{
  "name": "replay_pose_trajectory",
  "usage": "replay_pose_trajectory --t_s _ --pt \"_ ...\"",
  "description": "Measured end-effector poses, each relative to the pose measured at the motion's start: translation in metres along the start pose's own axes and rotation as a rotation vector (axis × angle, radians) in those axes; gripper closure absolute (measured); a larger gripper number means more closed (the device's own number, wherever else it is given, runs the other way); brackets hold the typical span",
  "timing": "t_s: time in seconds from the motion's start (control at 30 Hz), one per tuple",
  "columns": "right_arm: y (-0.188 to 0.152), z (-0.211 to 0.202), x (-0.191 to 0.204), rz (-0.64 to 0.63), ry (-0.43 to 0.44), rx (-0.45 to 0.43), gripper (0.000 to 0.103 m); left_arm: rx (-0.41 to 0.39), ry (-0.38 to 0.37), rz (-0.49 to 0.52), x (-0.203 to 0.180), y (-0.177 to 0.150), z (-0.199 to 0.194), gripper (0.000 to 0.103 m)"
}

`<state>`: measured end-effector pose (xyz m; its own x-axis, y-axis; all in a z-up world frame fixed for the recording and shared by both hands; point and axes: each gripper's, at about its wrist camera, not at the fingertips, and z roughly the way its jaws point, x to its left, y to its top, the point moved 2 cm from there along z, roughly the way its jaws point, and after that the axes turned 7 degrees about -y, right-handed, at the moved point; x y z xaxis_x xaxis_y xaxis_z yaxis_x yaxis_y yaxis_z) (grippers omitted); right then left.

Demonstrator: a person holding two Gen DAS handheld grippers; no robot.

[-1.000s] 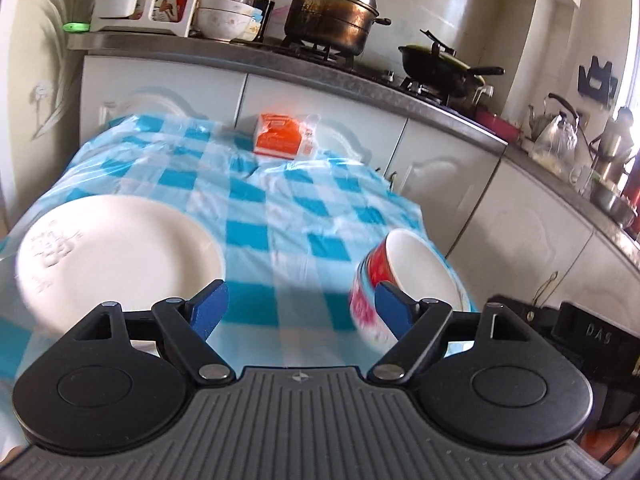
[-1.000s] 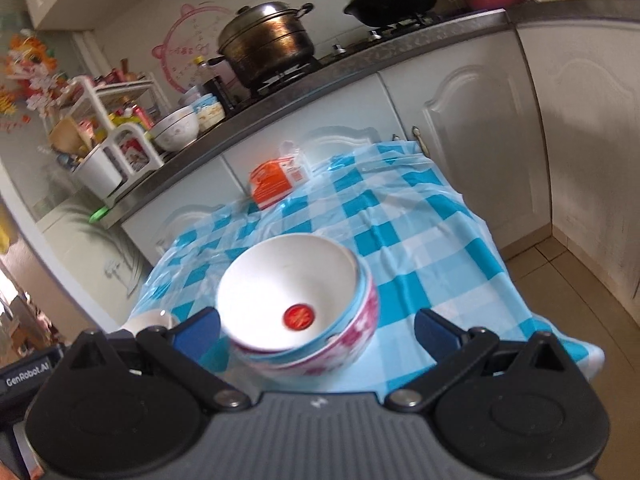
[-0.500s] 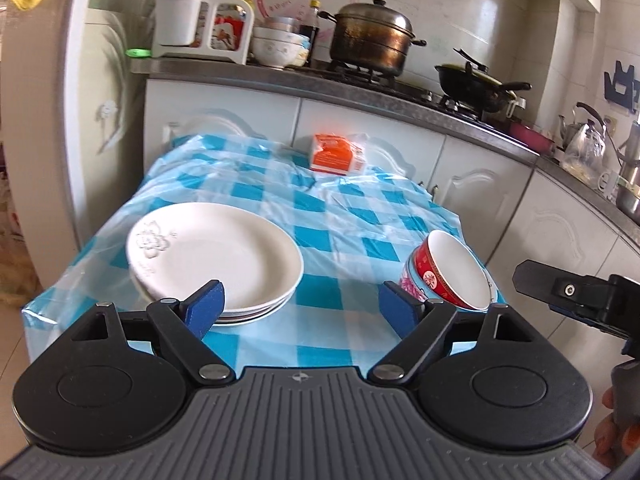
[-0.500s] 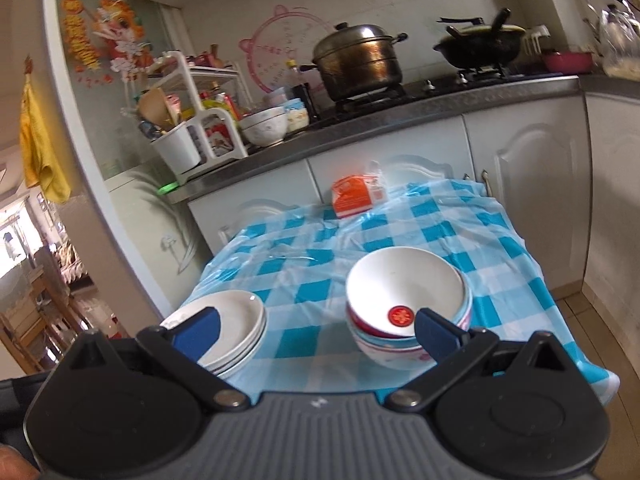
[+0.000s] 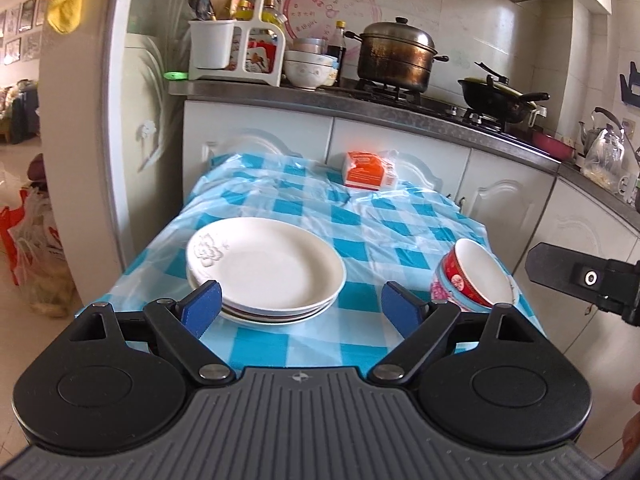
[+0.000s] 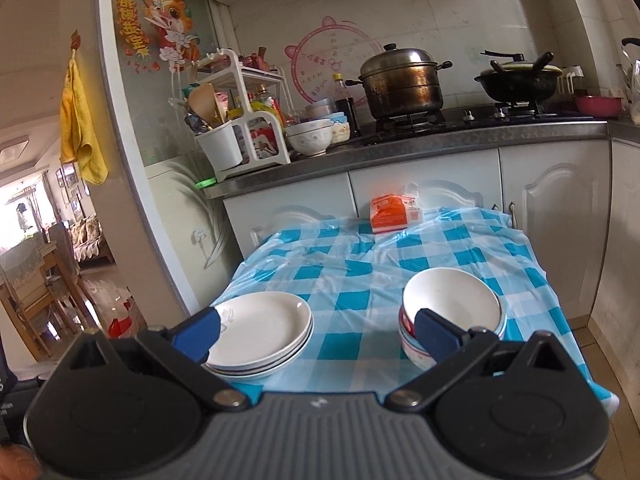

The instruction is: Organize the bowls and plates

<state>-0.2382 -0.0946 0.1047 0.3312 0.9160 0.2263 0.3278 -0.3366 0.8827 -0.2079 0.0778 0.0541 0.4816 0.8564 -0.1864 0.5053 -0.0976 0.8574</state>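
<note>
A stack of white plates rests on the near left of a table covered in blue-checked cloth. Nested bowls, the top one red outside and white inside, stand at the near right corner. My left gripper is open and empty, held back from the table's front edge. Likewise open and empty, my right gripper hovers short of the table, its body showing at the right of the left wrist view.
An orange and white packet lies at the table's far end against white cabinets. The counter behind carries a steel pot, a black wok, a utensil rack and bowls. A doorway opens to the left.
Both grippers have pulled back and up from the table. The plates and bowls now look smaller and farther off, and both stacks stay where they were.
</note>
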Motion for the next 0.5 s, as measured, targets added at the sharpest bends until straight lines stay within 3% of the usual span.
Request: replay_pose_trajectory --t_s 0.5 --pt "-0.0082 0.0034 0.0113 -0.034 -0.055 -0.009 0.001 0.011 0.076 0.008 -0.0016 -0.0063 -0.0004 0.0"
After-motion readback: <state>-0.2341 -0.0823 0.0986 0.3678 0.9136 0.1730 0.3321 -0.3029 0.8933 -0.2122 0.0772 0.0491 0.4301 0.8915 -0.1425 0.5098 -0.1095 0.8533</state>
